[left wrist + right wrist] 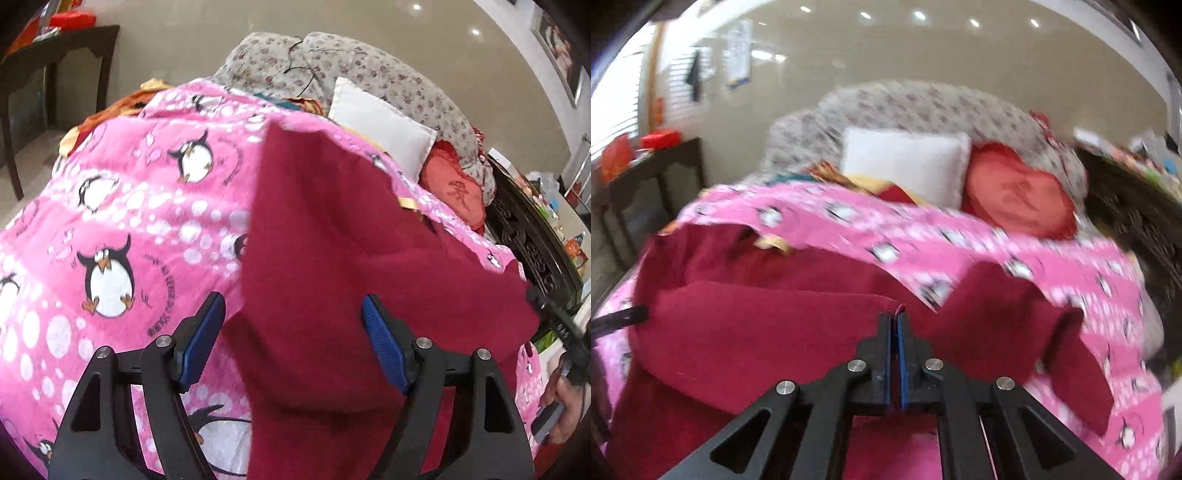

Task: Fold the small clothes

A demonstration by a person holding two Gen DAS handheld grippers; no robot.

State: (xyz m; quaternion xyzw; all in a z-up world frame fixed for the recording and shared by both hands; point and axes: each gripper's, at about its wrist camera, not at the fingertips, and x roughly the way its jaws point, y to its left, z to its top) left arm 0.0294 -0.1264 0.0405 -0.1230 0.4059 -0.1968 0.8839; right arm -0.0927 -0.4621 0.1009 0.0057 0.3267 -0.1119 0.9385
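Note:
A dark red garment [332,240] lies on a pink penguin-print blanket [129,206]. In the left wrist view my left gripper [293,325] is open, its blue pads on either side of the garment's near part, holding nothing. In the right wrist view my right gripper [896,325] is shut on an edge of the dark red garment [768,325] and holds a folded flap of it above the rest. The pink blanket [960,236] lies behind it. The right wrist view is blurred by motion.
A white pillow [380,125] and a red heart-shaped cushion [454,188] lie at the head of the bed against a floral headboard [369,70]. A dark side table [55,74] stands at the left. A dark carved cabinet [532,243] stands at the right.

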